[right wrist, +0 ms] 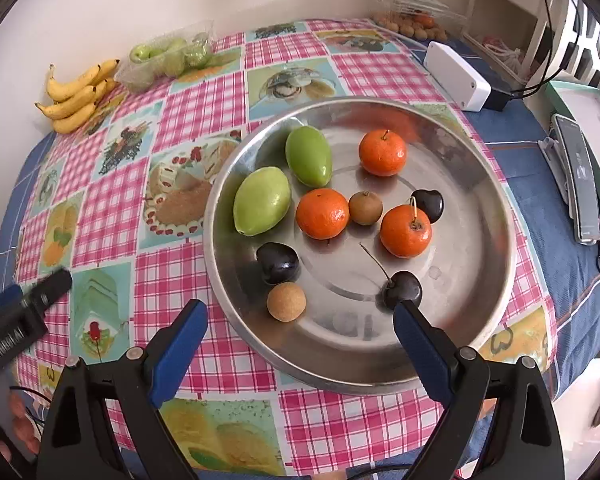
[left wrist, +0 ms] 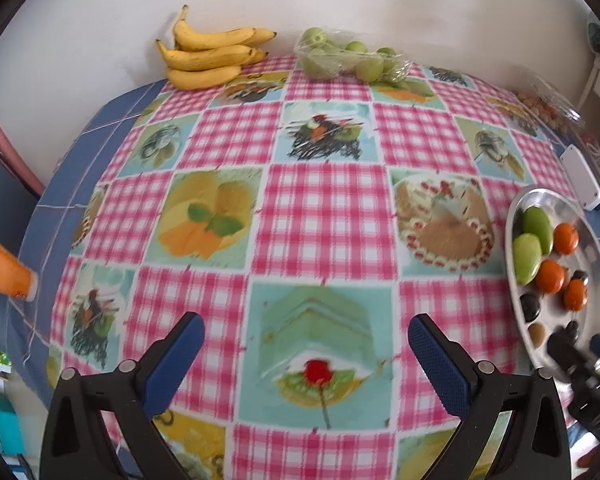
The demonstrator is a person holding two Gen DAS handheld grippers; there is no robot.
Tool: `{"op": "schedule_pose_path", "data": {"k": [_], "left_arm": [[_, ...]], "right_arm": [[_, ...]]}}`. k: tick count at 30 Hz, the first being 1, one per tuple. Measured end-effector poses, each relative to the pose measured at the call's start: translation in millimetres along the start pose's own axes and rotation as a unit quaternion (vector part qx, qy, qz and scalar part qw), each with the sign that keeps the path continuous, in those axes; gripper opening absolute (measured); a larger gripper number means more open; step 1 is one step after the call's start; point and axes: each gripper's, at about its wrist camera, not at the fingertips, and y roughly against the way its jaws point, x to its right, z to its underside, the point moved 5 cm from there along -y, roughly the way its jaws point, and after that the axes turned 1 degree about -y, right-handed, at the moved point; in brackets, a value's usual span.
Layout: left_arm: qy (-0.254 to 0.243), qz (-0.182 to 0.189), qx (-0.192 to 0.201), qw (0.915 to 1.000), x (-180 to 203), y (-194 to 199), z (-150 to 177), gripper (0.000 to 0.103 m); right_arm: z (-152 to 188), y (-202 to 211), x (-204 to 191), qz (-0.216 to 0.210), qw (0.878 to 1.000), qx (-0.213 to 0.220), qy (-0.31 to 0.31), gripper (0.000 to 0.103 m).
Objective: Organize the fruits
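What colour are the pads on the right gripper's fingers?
Blue pads on black arms of the right gripper, clearest in the right wrist view.

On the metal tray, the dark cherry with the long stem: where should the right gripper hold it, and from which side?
Grip the cherry by its round body, coming from above with the open right gripper. The thin stem slants up-left, so set the jaws across the body, clear of it.

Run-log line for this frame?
left gripper: open, empty | right gripper: open, empty, over tray | fruit in tray: untouched
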Motion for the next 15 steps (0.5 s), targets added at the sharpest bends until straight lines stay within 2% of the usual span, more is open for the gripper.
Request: {"op": "schedule_pose_path", "data": {"k": [7,15], "left_arm": [[-0.007,-0.022,0.02,0.9995,-3.7,13.2,3.9,0.103],[-0.018,-0.036,0.019,0.999,-2.8,14.2,3.6,0.103]], "right_arm": [[0.7,6.0,-0.5,-0.003,1.0,0.008,-0.001,0.094],[0.4,6.1,0.5,-0.004,1.0,0.006,-0.002,0.094]]}}
